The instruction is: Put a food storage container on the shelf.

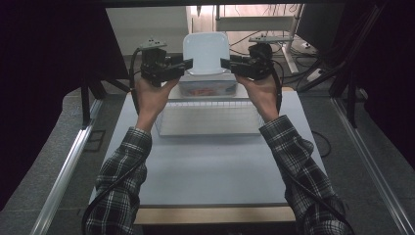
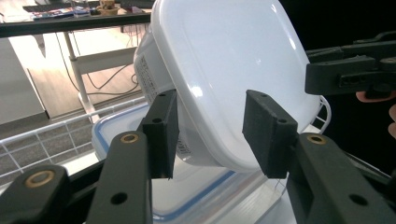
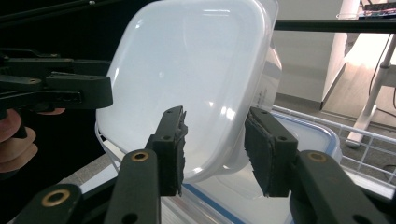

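Here, in the high view, a person reaches both forearms to the far end of the table (image 1: 210,171). The left gripper (image 1: 188,63) and the right gripper (image 1: 224,62) stand on either side of a white container (image 1: 206,51), which is tipped up on its edge so that its broad face looks toward the person. It rests on a lidded box (image 1: 205,88) just behind a wire basket (image 1: 210,117). I judge the two tools come from opposite sides so that the container cannot fall to either side.

In the left gripper view, the container (image 2: 224,70) leans over the blue-rimmed lid of the box (image 2: 140,186), with the white wire of the basket (image 2: 56,135) beside it. The rim of the container passes between the two black jaws, which stand partly open. A gap shows at each pad, so I read no grip here; the container seems to stand by its own weight against the box. The right gripper (image 2: 322,74) shows farther off at the other edge.

In the right gripper view, the same container (image 3: 187,79) fills the middle and its lower rim goes down between the jaws. These are also partly open, and the pads do not seem to press the plastic. The left gripper (image 3: 102,93) is near the opposite edge. It seems to me both tools are loose around the rim, perhaps to leave the container standing there.
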Demonstrator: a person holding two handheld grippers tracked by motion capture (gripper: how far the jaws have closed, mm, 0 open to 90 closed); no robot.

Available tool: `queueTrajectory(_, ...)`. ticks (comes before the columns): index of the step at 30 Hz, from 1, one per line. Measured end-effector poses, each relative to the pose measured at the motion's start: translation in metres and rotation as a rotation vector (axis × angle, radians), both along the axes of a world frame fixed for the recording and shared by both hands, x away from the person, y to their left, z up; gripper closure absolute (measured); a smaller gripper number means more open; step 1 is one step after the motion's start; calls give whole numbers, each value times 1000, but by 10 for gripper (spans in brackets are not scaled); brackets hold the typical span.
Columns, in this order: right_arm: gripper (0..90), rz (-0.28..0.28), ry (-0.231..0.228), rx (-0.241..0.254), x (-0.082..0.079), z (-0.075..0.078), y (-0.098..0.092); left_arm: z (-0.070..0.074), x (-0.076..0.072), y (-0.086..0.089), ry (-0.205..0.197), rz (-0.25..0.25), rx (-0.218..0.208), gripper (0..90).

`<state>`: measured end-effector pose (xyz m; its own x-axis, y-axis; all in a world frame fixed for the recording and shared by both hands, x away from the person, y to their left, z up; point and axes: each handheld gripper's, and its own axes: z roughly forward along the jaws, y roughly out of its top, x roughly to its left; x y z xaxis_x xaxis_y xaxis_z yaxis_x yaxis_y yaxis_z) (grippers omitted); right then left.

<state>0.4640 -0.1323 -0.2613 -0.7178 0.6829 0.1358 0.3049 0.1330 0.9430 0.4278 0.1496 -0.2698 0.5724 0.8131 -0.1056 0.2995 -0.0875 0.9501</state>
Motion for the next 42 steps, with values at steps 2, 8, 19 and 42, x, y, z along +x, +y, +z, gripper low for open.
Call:
queueTrajectory(2,564,1,4,4,1,0,0,1,3,0,1,10,4,551)
queueTrajectory(8,513,-28,-2,-4,8,4,3,3,12,-1,-2,49,6,482)
queueTrajectory(19,490,-70,-21,-12,15,7,7,8,16,-3,5,59,22,476)
queueTrajectory(42,564,-51,-42,-8,8,15,4,8,10,4,4,54,13,459)
